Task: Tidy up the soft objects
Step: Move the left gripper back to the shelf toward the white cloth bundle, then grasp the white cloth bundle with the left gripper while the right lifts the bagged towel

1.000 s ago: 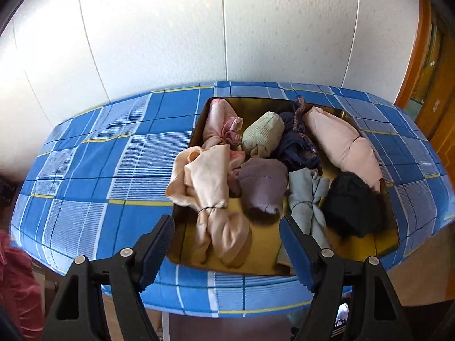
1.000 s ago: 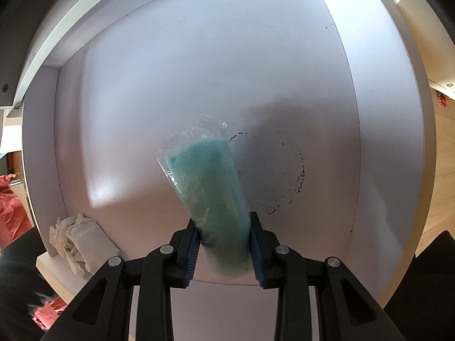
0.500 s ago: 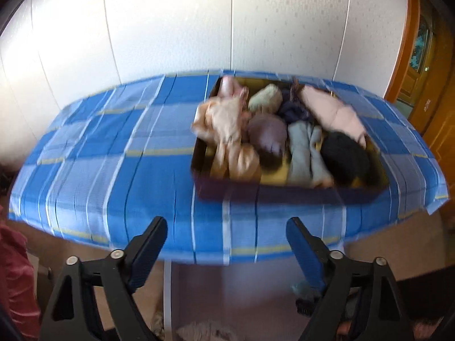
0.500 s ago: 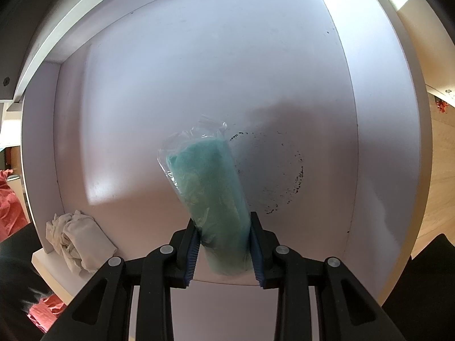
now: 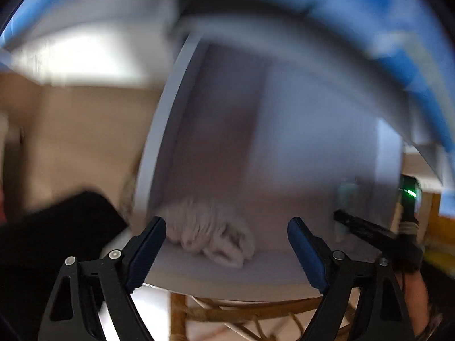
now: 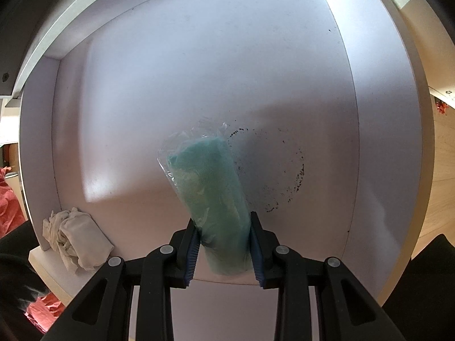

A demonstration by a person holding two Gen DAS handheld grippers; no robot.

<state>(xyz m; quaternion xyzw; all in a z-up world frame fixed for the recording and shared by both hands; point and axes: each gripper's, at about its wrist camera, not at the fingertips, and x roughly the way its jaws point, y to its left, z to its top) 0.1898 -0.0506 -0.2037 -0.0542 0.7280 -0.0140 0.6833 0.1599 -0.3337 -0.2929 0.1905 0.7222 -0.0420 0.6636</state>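
Observation:
In the right wrist view my right gripper [image 6: 223,251] is shut on a teal cloth roll in a clear plastic bag [image 6: 212,196], held over the floor of a white box [image 6: 378,153]. A crumpled cream cloth bundle [image 6: 75,240] lies in the box's near left corner. The left wrist view is heavily blurred. There my left gripper [image 5: 226,253] stands open with nothing between its fingers, pointing down at the same cream bundle [image 5: 210,234] inside the white box [image 5: 159,142]. The right gripper [image 5: 378,238] shows at the right edge of that view, with a green light on it.
A ring of dark specks [image 6: 281,170] marks the box floor right of the roll. Red fabric [image 6: 8,204] lies outside the box at the left. The blue checked tablecloth [image 5: 398,56] arcs across the top of the left view, and a wicker frame [image 5: 250,312] shows below the box.
The left gripper has swung down and away from the tray of cloth bundles on the blue table to face into the white box. The right gripper and its teal roll have not moved.

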